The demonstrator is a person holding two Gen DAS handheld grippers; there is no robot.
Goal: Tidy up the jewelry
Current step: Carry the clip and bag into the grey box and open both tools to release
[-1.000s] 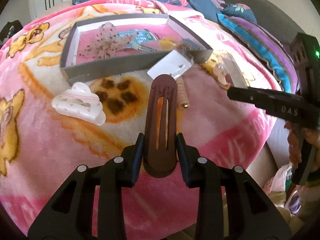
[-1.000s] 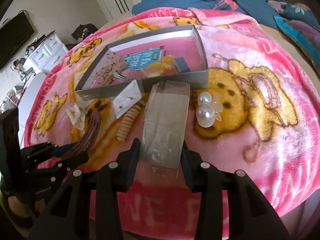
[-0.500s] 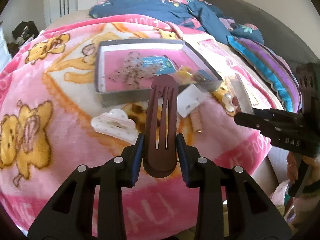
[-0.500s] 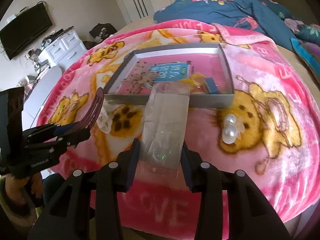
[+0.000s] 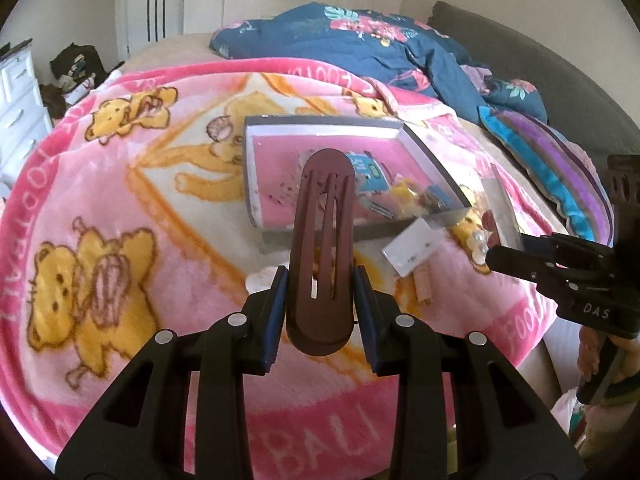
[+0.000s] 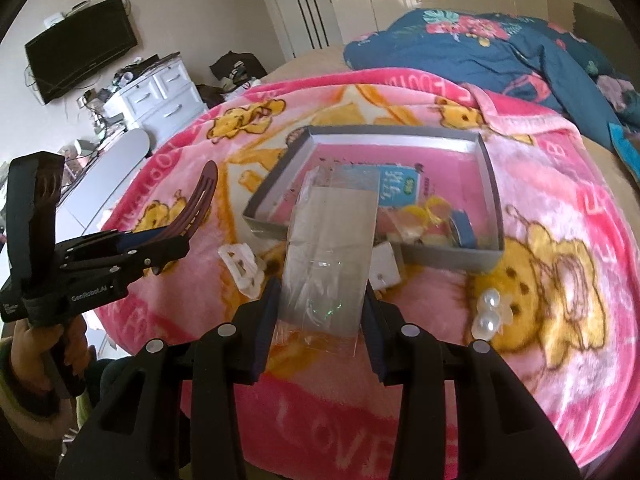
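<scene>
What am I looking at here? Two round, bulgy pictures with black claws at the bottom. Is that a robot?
No robot: a person holds a pair of hand-held tongs in each hand, and each carries a wide-angle camera looking along its two fingers. That is why the pictures bulge.

In the left camera's picture, the left tongs grip a brown hair clip. In the right camera's picture, the right tongs grip a clear plastic box. Each camera also sees the other tongs off to the side.

Below is a bed with a pink cartoon blanket. On it lie a grey tray holding small items, a white claw clip, a pearl clip and a small white card.
</scene>
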